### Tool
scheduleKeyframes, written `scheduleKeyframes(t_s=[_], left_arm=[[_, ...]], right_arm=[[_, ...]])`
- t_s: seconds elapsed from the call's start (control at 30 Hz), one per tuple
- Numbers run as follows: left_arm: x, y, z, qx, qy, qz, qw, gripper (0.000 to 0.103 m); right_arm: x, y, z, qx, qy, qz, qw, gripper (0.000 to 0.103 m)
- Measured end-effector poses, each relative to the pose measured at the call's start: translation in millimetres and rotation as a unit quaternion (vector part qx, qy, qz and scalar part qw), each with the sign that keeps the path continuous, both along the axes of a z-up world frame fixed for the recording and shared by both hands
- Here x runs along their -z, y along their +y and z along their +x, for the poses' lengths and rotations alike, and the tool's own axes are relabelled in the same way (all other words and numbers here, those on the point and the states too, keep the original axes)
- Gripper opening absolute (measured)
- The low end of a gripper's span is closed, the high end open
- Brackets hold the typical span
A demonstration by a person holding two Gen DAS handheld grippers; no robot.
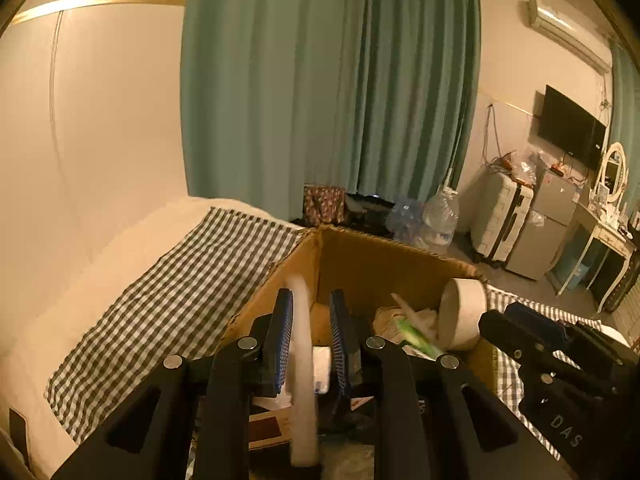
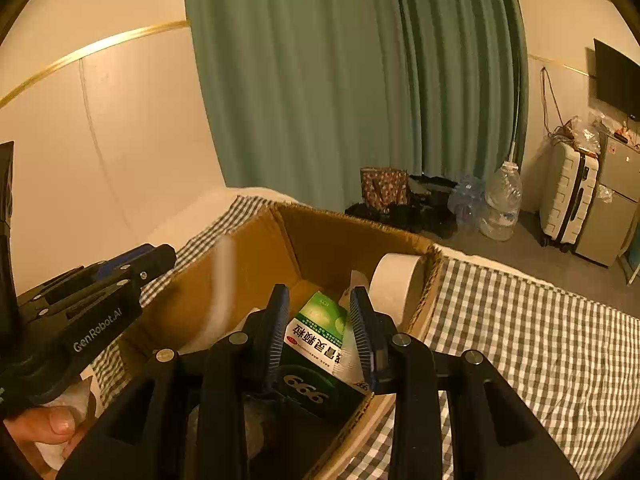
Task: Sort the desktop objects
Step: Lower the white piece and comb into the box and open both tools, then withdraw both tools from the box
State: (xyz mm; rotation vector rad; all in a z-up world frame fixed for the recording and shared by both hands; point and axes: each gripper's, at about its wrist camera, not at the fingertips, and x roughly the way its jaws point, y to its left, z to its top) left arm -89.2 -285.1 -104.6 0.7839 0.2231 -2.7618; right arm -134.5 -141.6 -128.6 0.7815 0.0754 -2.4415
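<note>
Nearest, left tool [image 1: 310,294] over the near left part of an open cardboard box [image 1: 360,268], blue pads [image 1: 282,332] parted. Between them a long white stick [image 1: 300,360], blurred, lying along the left pad and clear of the right one: released, not clamped. Same stick seen as a pale upright streak from the right wrist view, inside the box by its left wall.

Right tool [image 2: 319,290] over the near right part of the same box, jaws likewise parted. Framed between its pads, a green and white medicine box [image 2: 320,340] marked "999", sitting lower, down in the cardboard box; from the left wrist view that green box shows blurred and ahead of the right tool's tips, not pinched. Loosened, then, with nothing gripped.

Beside the left tool's handle, a thumb [image 2: 52,424] at the lower left edge of the right wrist view.

Further in, crumpled paper on the box floor, and a wide pale tape roll [image 1: 460,312] leaning in the far right corner.

Under the box, a bed with a grey checked cloth [image 1: 160,320] reaching past both sides.

Beyond the bed's far edge, a big water bottle [image 1: 440,216], a white suitcase [image 1: 500,220], a green curtain [image 1: 328,80], a wall-mounted television [image 1: 568,124].
</note>
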Motion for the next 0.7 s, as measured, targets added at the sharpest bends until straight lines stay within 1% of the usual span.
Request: scheduleKeyframes(t_s=[0.13,0.17,0.2,0.23,0.3,0.37,0.4,0.43,0.5,0.53,0.57,0.6,0.63,0.67,0.7], left_arm=[[-6,9,0,0.002,0.001,-0.01,0.9999,0.019],[-8,11,1,0.001,0.002,-0.01,0.9999,0.021],[-10,13,2,0.001,0.005,-0.006,1.0,0.024],[-13,16,4,0.006,0.011,0.004,0.9999,0.027],[-21,21,9,0.014,0.026,0.014,0.9995,0.03],[-27,31,13,0.011,0.038,-0.002,0.9992,0.033],[-29,36,14,0.009,0.043,-0.012,0.999,0.037],[-31,41,15,0.008,0.048,-0.017,0.9987,0.047],[-32,46,15,0.012,0.05,-0.005,0.9987,0.055],[-32,48,15,0.022,0.052,0.018,0.9983,0.056],[-32,50,15,0.031,0.055,0.032,0.9975,0.056],[-33,53,16,0.034,0.058,0.036,0.9971,0.06],[-34,55,16,0.034,0.06,0.032,0.9971,0.064],[-36,61,17,0.033,0.064,0.024,0.9971,0.066],[-37,65,18,0.032,0.068,0.017,0.997,0.071]], right_arm=[[-15,11,6,0.001,0.014,-0.008,1.0,0.031],[-18,14,7,0.002,0.017,-0.009,1.0,0.031],[-22,18,9,0.004,0.022,-0.011,1.0,0.031],[-25,22,10,0.006,0.025,-0.012,1.0,0.031],[-31,33,13,0.012,0.031,-0.015,0.999,0.031],[-36,41,13,0.017,0.033,-0.015,0.999,0.031],[-38,46,13,0.02,0.035,-0.015,0.999,0.031],[-41,51,14,0.024,0.037,-0.016,0.999,0.032],[-46,61,16,0.03,0.041,-0.018,0.999,0.036],[-49,66,18,0.033,0.043,-0.019,0.998,0.039],[-52,72,19,0.036,0.046,-0.019,0.998,0.042],[-55,77,20,0.04,0.049,-0.02,0.998,0.044],[-57,82,22,0.044,0.05,-0.02,0.998,0.048],[-59,86,23,0.047,0.052,-0.019,0.997,0.052],[-61,92,24,0.052,0.054,-0.02,0.997,0.053]])
